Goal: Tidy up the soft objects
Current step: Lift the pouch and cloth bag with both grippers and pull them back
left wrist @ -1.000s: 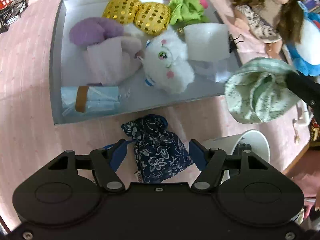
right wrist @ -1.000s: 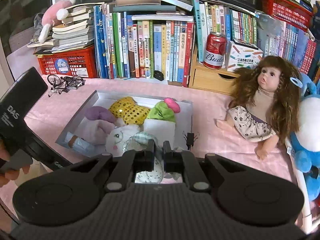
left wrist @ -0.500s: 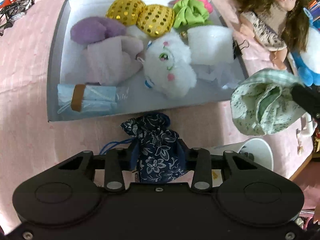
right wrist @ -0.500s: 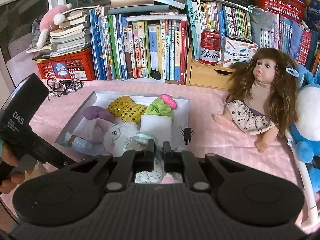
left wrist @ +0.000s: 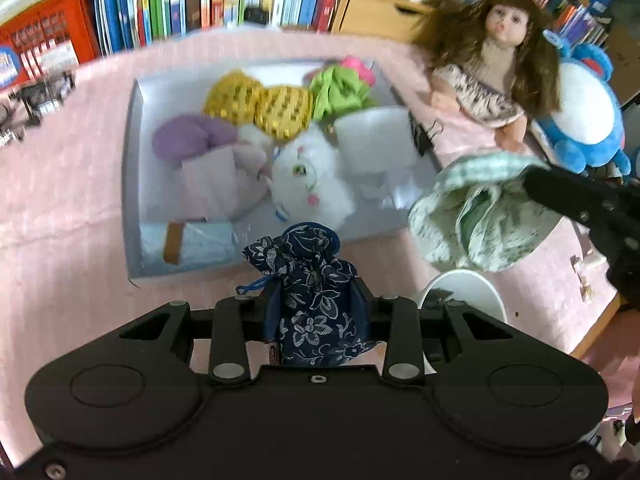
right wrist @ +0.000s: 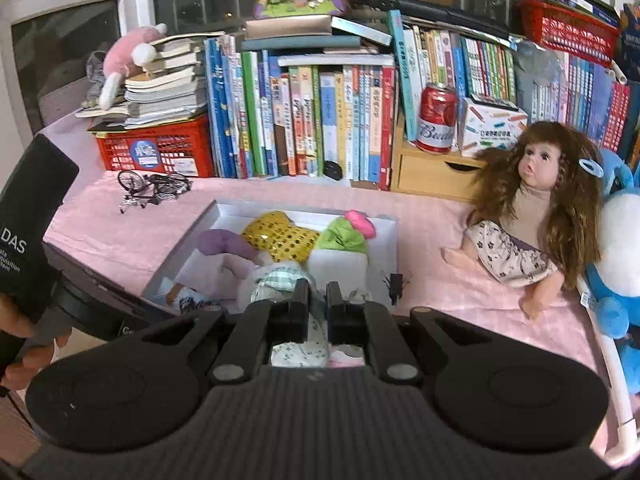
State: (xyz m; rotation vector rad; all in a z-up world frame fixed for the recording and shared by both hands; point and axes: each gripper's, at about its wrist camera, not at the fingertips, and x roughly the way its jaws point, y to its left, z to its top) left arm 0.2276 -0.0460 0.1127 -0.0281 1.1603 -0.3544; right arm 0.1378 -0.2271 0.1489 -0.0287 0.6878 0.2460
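Observation:
My left gripper (left wrist: pixel 316 300) is shut on a dark blue floral drawstring pouch (left wrist: pixel 308 272), held just above the pink cloth in front of the grey tray (left wrist: pixel 130 184). The tray holds a white plush cat (left wrist: pixel 312 184), two gold sequin balls (left wrist: pixel 260 104), a purple plush (left wrist: pixel 188 140), a green and pink soft toy (left wrist: pixel 340 88), a white foam block (left wrist: pixel 372 136) and a blue packet (left wrist: pixel 192 240). My right gripper (right wrist: pixel 318 300) is shut on a pale green floral cloth pouch (left wrist: pixel 476 216), which hangs over the tray's near right corner.
A long-haired doll (right wrist: pixel 536 216) and a blue plush (right wrist: pixel 616 264) sit on the right. A white cup (left wrist: pixel 460 292) stands by the table edge. Books, a red crate (right wrist: pixel 156 148), a can (right wrist: pixel 436 116) and a toy bicycle (right wrist: pixel 152 186) line the back.
The left jaws closed on the blue floral pouch and lifted it off the cloth, tilting the view up toward the bookshelf. The right gripper kept holding the green pouch almost still.

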